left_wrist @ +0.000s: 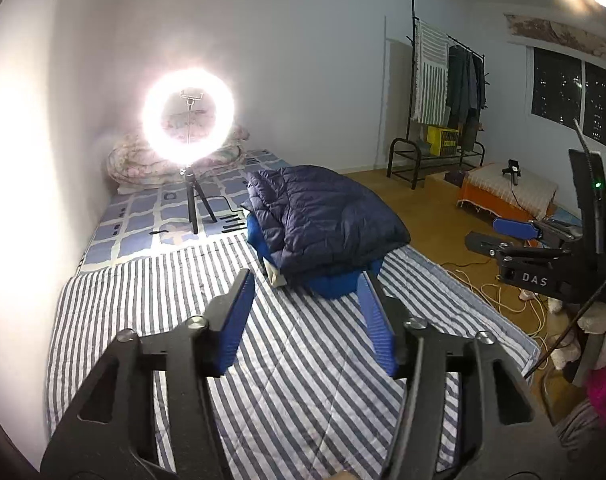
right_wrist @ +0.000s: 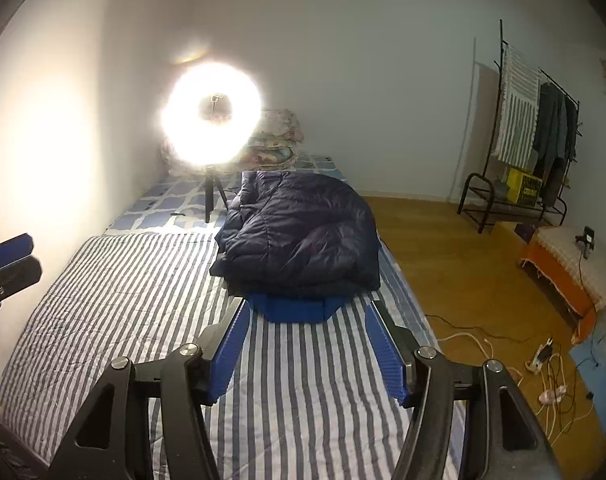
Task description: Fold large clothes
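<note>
A folded dark navy puffer jacket [left_wrist: 323, 216] lies on top of a folded bright blue garment [left_wrist: 335, 282] on the striped bed cover [left_wrist: 143, 304]. My left gripper [left_wrist: 307, 276] is open and empty, held above the cover just short of the pile. In the right wrist view the navy jacket [right_wrist: 303, 232] and the blue garment [right_wrist: 299, 308] sit straight ahead. My right gripper [right_wrist: 307, 304] is open and empty, its tips near the pile's front edge. The right gripper also shows at the right of the left wrist view [left_wrist: 499, 236].
A lit ring light on a tripod [left_wrist: 189, 116] stands on the bed behind the pile. Folded floral bedding [left_wrist: 143, 164] lies by the wall. A clothes rack [left_wrist: 447, 92], an orange stool [left_wrist: 507, 192] and floor cables [left_wrist: 499, 292] are to the right.
</note>
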### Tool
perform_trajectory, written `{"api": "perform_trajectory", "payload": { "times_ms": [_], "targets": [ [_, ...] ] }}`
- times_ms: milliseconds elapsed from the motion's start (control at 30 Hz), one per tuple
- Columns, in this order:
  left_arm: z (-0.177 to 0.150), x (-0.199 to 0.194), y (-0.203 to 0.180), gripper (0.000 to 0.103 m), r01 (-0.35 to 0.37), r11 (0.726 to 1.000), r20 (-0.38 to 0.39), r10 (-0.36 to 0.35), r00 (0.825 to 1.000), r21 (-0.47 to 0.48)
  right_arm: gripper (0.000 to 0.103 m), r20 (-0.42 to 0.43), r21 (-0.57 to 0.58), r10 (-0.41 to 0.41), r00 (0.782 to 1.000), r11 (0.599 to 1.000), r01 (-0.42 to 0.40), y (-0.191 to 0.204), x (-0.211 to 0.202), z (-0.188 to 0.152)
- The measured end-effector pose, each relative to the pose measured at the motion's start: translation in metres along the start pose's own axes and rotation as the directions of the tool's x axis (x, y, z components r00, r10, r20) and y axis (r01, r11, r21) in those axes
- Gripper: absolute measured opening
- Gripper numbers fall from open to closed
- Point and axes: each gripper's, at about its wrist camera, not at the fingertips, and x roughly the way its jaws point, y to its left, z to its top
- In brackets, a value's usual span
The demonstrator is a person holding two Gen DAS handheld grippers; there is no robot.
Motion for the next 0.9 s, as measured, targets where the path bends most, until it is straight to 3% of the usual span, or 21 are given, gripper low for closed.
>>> {"api": "perform_trajectory", "payload": {
  "times_ms": [67, 200, 500, 667, 900],
  "targets": [
    [-0.005, -0.004, 0.0, 0.057, 0.002, 1.0, 0.002, -0.002, 1.0, 0.001, 0.068, 0.014, -0.001, -0.017, 1.0, 1.0, 0.017, 0.002, -0.001, -0.008],
    [-0.016, -0.005, 0.003, 0.072, 0.002, 1.0, 0.006, -0.001, 1.0, -0.012, 0.076, 0.022, 0.015, -0.008, 1.0, 1.0, 0.008, 0.004, -0.001, -0.022],
    [-0.029, 0.0, 0.011, 0.085, -0.035, 0.999, 0.007, 0.035, 0.999, 0.001, 0.101, 0.045, 0.011, -0.041, 0.998, 0.999, 0.041, 0.007, 0.008, -0.032],
    [-0.035, 0.001, 0.011, 0.098, -0.063, 0.998, 0.009, 0.063, 0.998, 0.011, 0.103, 0.052, 0.027, -0.055, 0.997, 0.998, 0.054, 0.007, 0.01, -0.031],
    [-0.038, 0.004, 0.008, 0.1, -0.081, 0.997, 0.01, 0.081, 0.997, 0.018, 0.103, 0.043, 0.014, -0.062, 0.997, 0.998, 0.062, 0.012, 0.016, -0.034]
  ]
}}
